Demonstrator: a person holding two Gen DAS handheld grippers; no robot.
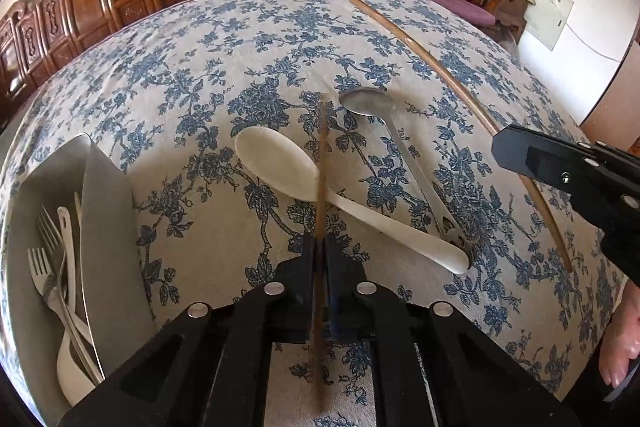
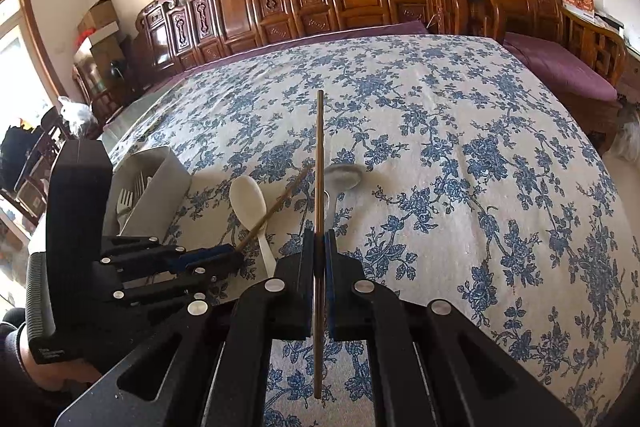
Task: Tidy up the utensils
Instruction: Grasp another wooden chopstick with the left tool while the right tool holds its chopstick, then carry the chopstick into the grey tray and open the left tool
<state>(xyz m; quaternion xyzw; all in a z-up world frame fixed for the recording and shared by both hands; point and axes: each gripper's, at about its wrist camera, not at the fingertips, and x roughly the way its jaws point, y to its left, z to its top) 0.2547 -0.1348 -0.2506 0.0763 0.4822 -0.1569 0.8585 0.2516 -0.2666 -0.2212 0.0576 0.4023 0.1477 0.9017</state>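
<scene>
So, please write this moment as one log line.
left gripper: shut on chopstick | right gripper: shut on second chopstick | spoons on table

Both wrist cameras look forward, low and close over the floral tablecloth (image 1: 168,95), sharing the white spoon (image 1: 276,163) (image 2: 248,201) (tray (image 1: 108,219) at 9 o'clock).

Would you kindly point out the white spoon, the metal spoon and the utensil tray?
white spoon (image 1: 276,163): left wrist view, on its bowl.
metal spoon (image 1: 366,102): left wrist view, on its bowl.
utensil tray (image 1: 106,227): left wrist view, on its right wall.
</scene>
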